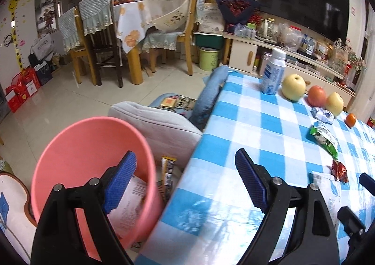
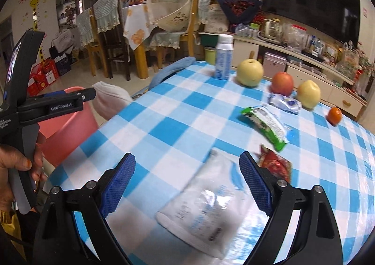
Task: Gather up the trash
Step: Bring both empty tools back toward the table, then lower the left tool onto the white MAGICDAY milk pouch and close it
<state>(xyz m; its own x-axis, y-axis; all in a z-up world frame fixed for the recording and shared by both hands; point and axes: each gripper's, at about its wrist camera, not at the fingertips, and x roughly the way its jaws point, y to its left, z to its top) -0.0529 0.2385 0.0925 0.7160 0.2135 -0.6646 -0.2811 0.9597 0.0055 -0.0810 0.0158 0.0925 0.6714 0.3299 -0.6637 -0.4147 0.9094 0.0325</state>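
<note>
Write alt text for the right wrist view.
The open right gripper hovers over a white pouch on a blue-checked table, with red and green wrappers beyond. The pink bin stands left.

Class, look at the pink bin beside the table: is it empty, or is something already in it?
Not empty. Inside the pink bin, printed white packaging lies against its inner wall.
</note>
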